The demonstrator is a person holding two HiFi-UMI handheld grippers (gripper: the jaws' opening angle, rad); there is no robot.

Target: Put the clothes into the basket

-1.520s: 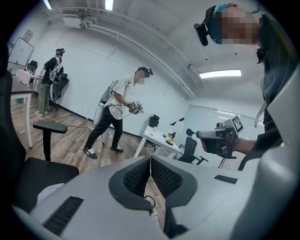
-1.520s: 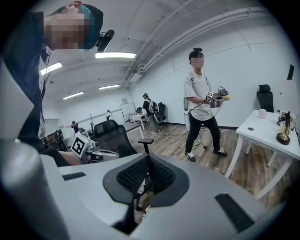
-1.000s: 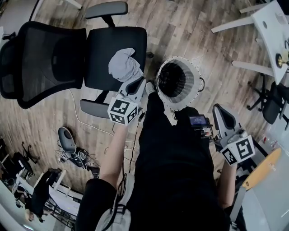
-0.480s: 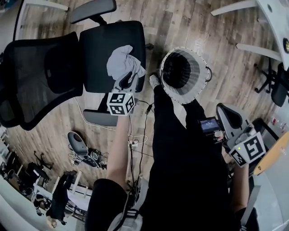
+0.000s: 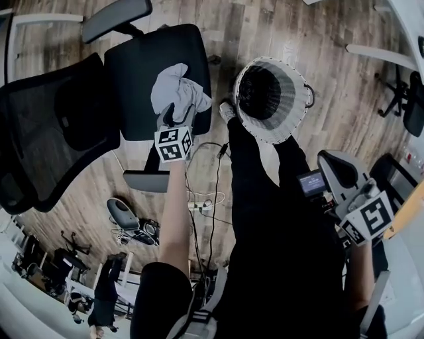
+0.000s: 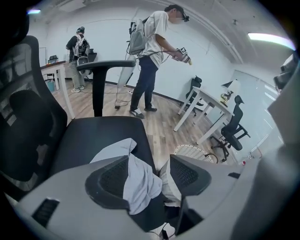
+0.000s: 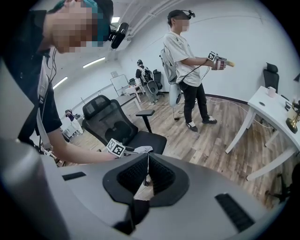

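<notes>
A crumpled light-grey garment [image 5: 175, 89] lies on the black office chair's seat [image 5: 142, 73]. My left gripper [image 5: 177, 116] is down at the garment's near edge. In the left gripper view its jaws are opening, and a fold of the garment [image 6: 140, 183] hangs in the gap between them, lying against the left jaw without being pinched. The white woven basket [image 5: 273, 99] stands on the floor to the right of the chair, dark inside, and shows small beyond the right jaw [image 6: 192, 151]. My right gripper [image 5: 336, 171] hangs low at the right, shut on nothing [image 7: 148, 161].
The person's dark-trousered legs [image 5: 258, 198] stand between chair and basket. The chair's armrests [image 5: 116, 16] and mesh backrest [image 5: 46, 132] flank the seat. Cables [image 5: 199, 198] trail on the wood floor. White desks [image 6: 206, 101] and other people [image 7: 187, 61] stand farther off.
My left gripper has come down and forward onto the garment on the seat, and its jaws have parted. My right gripper has sunk slightly.
</notes>
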